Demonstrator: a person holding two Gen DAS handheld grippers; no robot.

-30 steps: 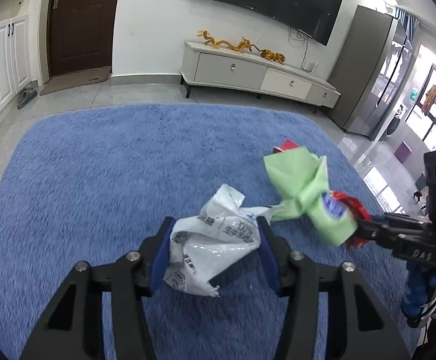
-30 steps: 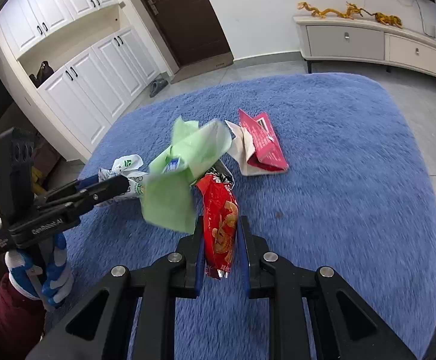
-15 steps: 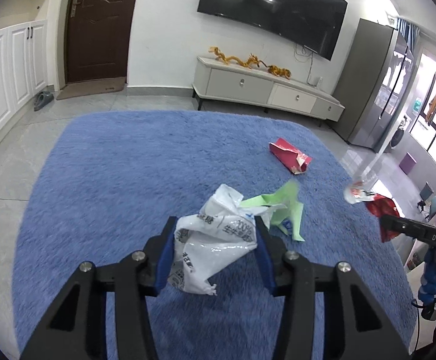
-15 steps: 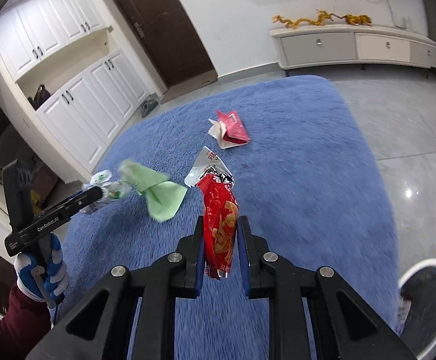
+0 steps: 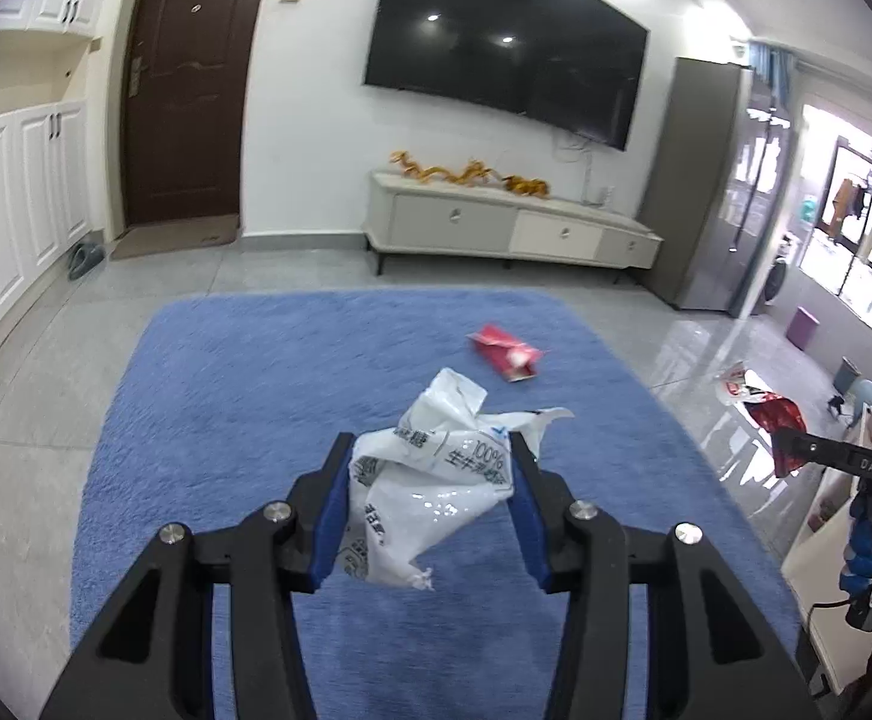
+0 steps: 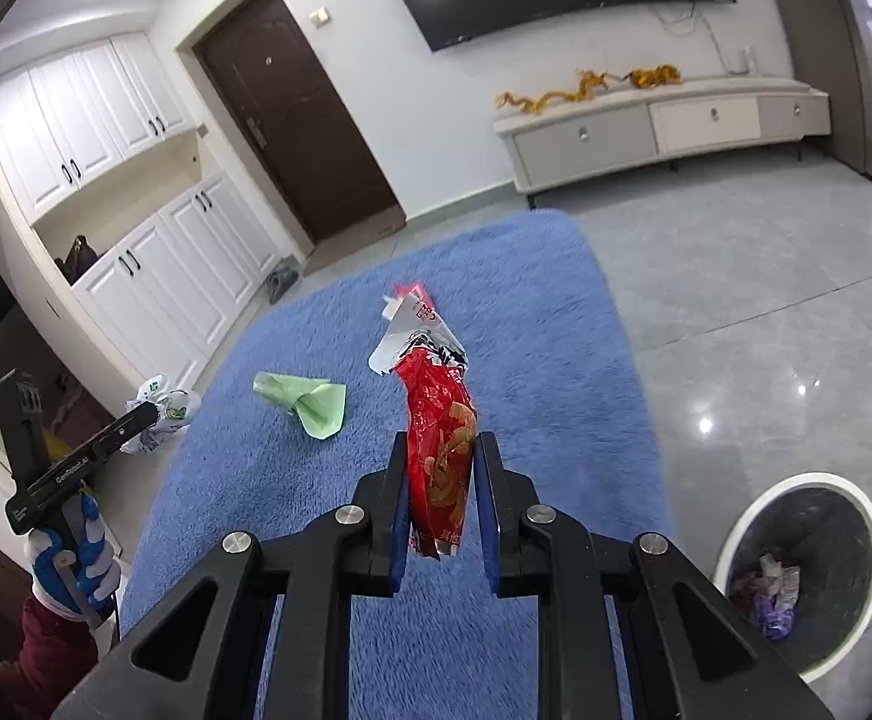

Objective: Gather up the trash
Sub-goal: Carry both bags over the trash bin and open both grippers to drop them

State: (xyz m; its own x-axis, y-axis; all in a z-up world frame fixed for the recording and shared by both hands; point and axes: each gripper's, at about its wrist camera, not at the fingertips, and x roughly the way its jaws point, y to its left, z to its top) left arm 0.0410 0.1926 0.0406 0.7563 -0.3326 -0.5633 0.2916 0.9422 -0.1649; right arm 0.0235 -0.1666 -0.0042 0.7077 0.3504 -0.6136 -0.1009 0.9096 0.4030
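My left gripper (image 5: 433, 501) is shut on a crumpled white plastic bag (image 5: 430, 492), held high above the blue rug (image 5: 244, 396). My right gripper (image 6: 441, 498) is shut on a red snack wrapper (image 6: 439, 438), also held above the rug. A green paper scrap (image 6: 310, 399) lies on the rug in the right wrist view. A red and white carton (image 5: 505, 354) lies further back on the rug. A white-rimmed trash bin (image 6: 802, 570) with some trash inside stands on the tile floor at the lower right of the right wrist view.
A TV cabinet (image 5: 514, 231) stands against the far wall under a wall TV. White cupboards (image 6: 154, 276) and a brown door (image 5: 187, 96) are to the left. A grey fridge (image 5: 712, 192) stands at the right. Glossy tile floor (image 6: 766, 312) surrounds the rug.
Both grippers have risen and pulled apart with their trash. The green scrap, which hung between them, has dropped onto the rug. The trash bin has come into the right wrist view.
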